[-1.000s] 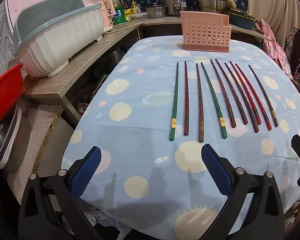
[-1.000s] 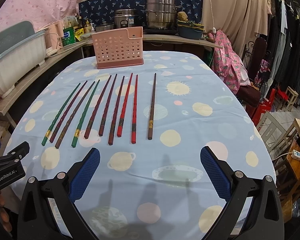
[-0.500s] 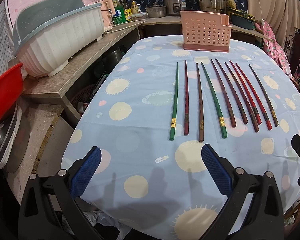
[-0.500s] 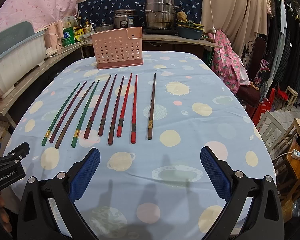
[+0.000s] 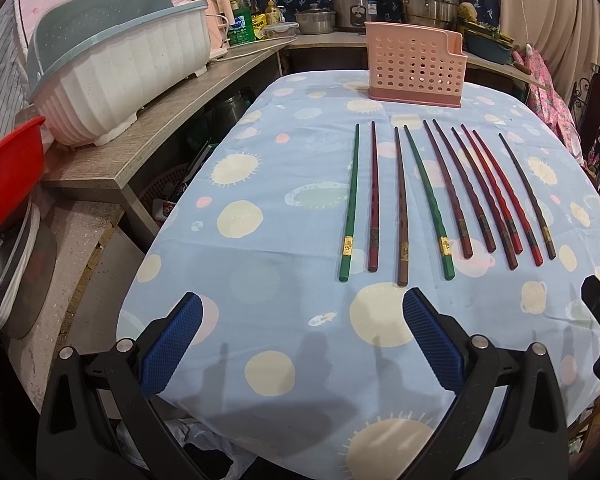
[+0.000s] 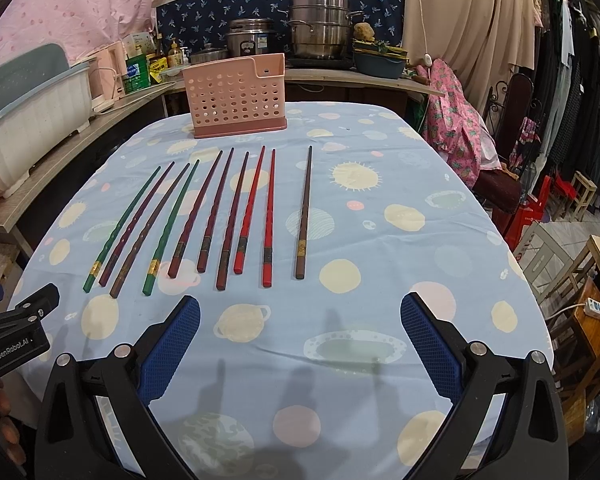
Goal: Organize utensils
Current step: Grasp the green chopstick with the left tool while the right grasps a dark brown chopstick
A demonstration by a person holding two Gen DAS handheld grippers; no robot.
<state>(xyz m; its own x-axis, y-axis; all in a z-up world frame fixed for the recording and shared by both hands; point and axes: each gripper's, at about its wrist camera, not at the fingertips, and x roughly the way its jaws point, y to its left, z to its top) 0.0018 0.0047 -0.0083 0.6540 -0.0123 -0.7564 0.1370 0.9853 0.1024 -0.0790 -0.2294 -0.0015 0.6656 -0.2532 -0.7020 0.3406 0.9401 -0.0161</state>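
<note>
Several chopsticks lie side by side on the blue patterned tablecloth [image 5: 260, 184]: green [image 5: 350, 204], maroon, brown and red [image 6: 269, 216] ones, with a lone brown chopstick [image 6: 304, 212] set apart at the right. A pink perforated utensil holder [image 5: 414, 65] stands upright beyond them, also in the right wrist view [image 6: 236, 96]. My left gripper [image 5: 298, 338] is open and empty near the table's front edge, short of the green chopsticks. My right gripper [image 6: 300, 338] is open and empty, short of the red and brown chopsticks.
A white dish rack [image 5: 120, 68] sits on a wooden counter [image 5: 152, 140] to the left, with a red basin [image 5: 8, 176] below. Pots and bottles [image 6: 320, 32] line the back counter. A chair with pink cloth [image 6: 460, 120] stands right of the table.
</note>
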